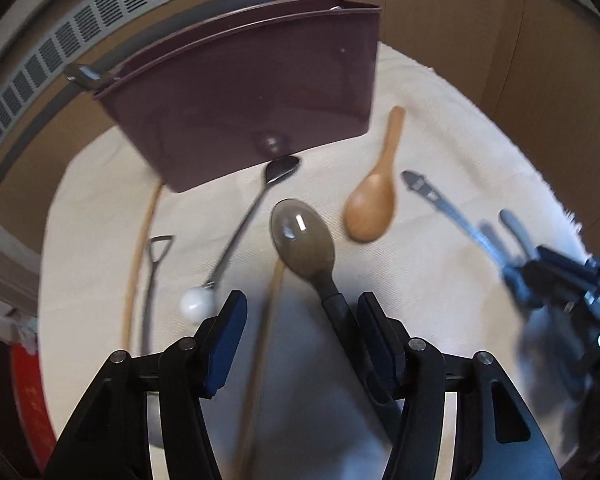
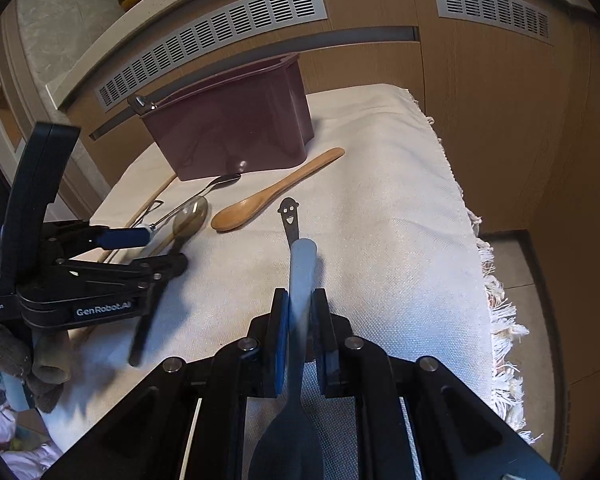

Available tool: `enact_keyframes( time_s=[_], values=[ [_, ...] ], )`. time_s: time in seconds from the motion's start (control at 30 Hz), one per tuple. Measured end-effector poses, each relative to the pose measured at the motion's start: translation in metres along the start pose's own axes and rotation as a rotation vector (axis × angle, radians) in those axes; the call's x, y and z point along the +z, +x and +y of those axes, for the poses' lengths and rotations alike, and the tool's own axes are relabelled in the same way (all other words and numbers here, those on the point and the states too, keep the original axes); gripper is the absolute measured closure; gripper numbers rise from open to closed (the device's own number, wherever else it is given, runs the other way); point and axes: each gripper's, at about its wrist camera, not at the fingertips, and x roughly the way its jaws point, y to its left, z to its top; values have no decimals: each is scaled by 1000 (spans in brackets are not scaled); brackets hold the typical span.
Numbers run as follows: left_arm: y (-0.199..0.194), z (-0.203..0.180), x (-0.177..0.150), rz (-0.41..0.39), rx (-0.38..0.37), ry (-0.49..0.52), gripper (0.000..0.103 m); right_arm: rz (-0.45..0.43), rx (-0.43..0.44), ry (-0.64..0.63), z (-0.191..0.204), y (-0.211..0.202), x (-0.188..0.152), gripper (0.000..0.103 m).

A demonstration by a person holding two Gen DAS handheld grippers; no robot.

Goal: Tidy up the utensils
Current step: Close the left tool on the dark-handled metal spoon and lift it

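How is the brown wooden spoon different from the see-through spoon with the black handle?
The wooden spoon is solid light brown wood; the see-through spoon has a smoky clear bowl and a black handle. The wooden spoon lies alone with no tool near it, while the see-through spoon's handle sits between the open fingers of the left tool. Both have oval bowls and lie over the white cloth.

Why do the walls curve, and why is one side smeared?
Both views bend straight lines because of the wide lens: the vent grille arcs in the right wrist view. In the left wrist view the other tongs are smeared by motion, while the brown spoon shows a sharp white glint.
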Motion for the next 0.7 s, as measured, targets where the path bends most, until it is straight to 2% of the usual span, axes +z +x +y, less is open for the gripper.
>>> enact_keyframes(
  time_s=[0.07, 0.23, 0.4, 0.47, 0.53, 0.57, 0.63, 0.7],
  values=[
    [-1, 11, -3, 9, 5, -17, 45, -9, 11, -3, 0, -1, 0, 91],
    [1, 29, 7, 47, -109, -108, 45, -11, 22, 1, -2, -2, -1, 88],
    [21, 22, 26, 82, -93, -120, 45, -16, 24, 14, -5, -4, -2, 81],
    [24, 18, 34, 72, -99, -115, 48, -21, 23, 14, -5, -5, -2, 73],
    [24, 12, 38, 44, -98, -96, 66, -28, 18, 9, -4, -7, -2, 63],
    [23, 10, 39, 30, -90, -82, 70, -36, 10, 2, -4, -9, -2, 55],
    [17, 6, 36, 0, -76, -69, 71, -59, -12, -18, -1, -17, -3, 47],
    [1, 7, 27, -55, -77, -66, 71, -67, -34, -54, 3, -23, -3, 45]
  ],
)
